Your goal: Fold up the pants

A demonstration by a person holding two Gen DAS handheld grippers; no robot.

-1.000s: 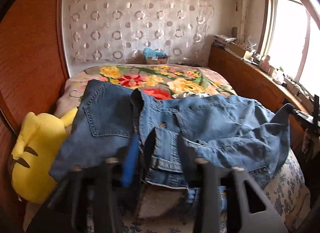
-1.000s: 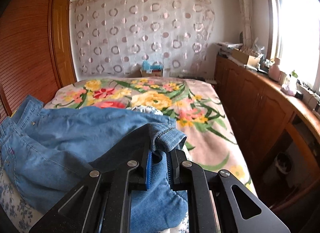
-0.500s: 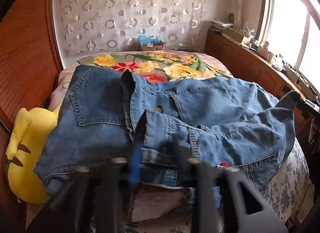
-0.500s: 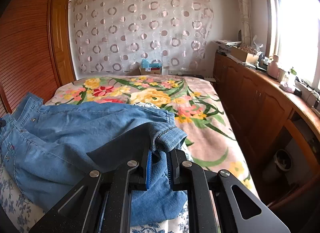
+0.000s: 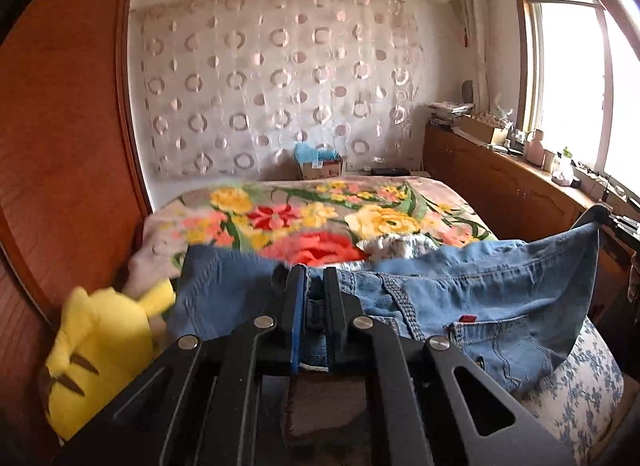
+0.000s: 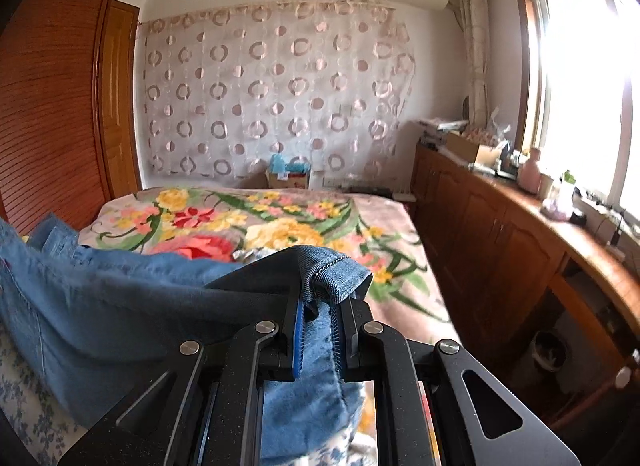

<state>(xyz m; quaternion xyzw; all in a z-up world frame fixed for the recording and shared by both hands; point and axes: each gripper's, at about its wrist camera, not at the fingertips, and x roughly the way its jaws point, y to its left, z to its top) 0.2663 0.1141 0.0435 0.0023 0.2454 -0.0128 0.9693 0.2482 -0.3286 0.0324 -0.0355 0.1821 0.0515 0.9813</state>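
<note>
Left gripper [image 5: 311,286] and right gripper [image 6: 323,308] each grasp the jeans [image 5: 480,298] over the bed [image 5: 580,386].

The left one is clenched on the waistband, the right one on a leg hem. The denim hangs bunched between them at the near end of the bed, beside a yellow plush toy [image 5: 100,350]. I judge that no neat fold is made yet; the folding is mostly left.

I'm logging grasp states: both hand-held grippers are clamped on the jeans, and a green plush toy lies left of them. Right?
Nearly. The plush toy is yellow, as the left wrist view shows. Both the left hand-held gripper and right hand-held gripper are clamped on the jeans.
</note>
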